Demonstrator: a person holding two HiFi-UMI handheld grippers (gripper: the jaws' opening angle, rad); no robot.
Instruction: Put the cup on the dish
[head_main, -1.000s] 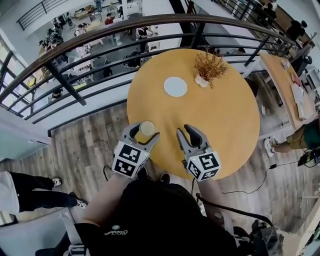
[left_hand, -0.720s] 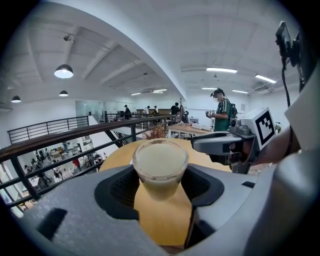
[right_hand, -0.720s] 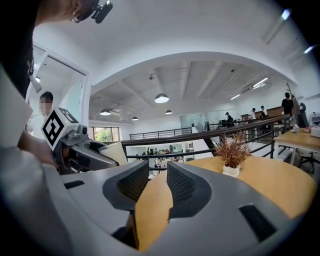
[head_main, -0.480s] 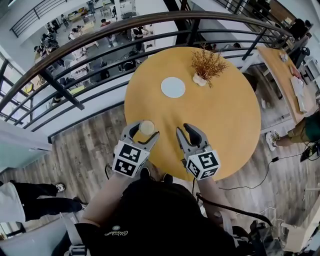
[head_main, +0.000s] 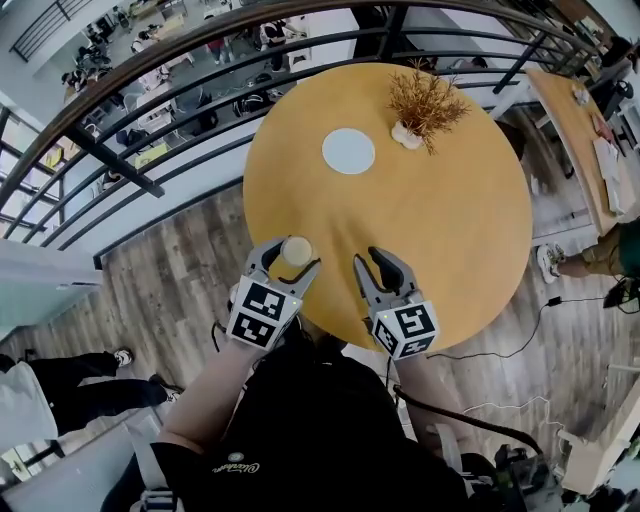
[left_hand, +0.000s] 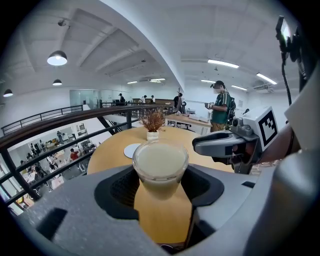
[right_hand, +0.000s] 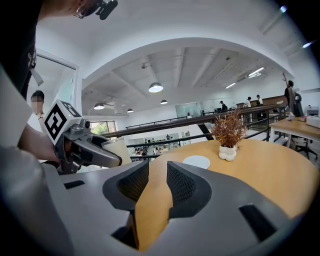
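Note:
A clear cup of pale creamy drink sits between the jaws of my left gripper, which is shut on it above the near left edge of the round yellow table. In the left gripper view the cup fills the gap between the pads and hangs above the tabletop. The white dish lies flat on the far side of the table, well beyond the cup. My right gripper hovers beside the left one, its jaws a narrow gap apart with nothing between them.
A dried plant in a small white pot stands right of the dish. A dark curved railing runs behind the table over a lower floor. A person's dark-trousered legs are at the left. Another table stands at the right.
Both grippers keep their pose and the left still holds the cup. Only the head view has shifted a little over the table.

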